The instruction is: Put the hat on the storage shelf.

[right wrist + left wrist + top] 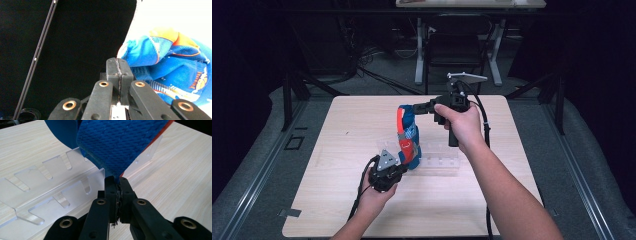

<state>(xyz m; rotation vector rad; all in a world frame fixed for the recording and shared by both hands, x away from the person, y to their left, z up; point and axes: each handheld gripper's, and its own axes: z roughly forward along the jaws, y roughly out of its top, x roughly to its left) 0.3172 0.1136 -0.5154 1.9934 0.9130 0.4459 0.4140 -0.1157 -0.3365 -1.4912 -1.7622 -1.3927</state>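
Left tool (118,185) and right tool (416,107) clenched on blue garment (408,135) – stretched upright (orange trim), clear slotted rack (439,163) beneath, wooden table (337,145).

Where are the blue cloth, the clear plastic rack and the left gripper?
blue cloth (408,131), high view, on its blue middle fold.
clear plastic rack (37,182), left gripper view, on its slotted wall.
left gripper (118,185), left gripper view, at its pinched tips, holding the cloth's lower corner.

L gripper (119,185) jaws pressed together on lower edge of blue mesh fabric (117,142) (orange trim along its right side). Clear acrylic rack (50,185) w/ U-shaped slots lies left of the gripper, fabric hanging over its far end. Wood tabletop (182,177) right of rack.
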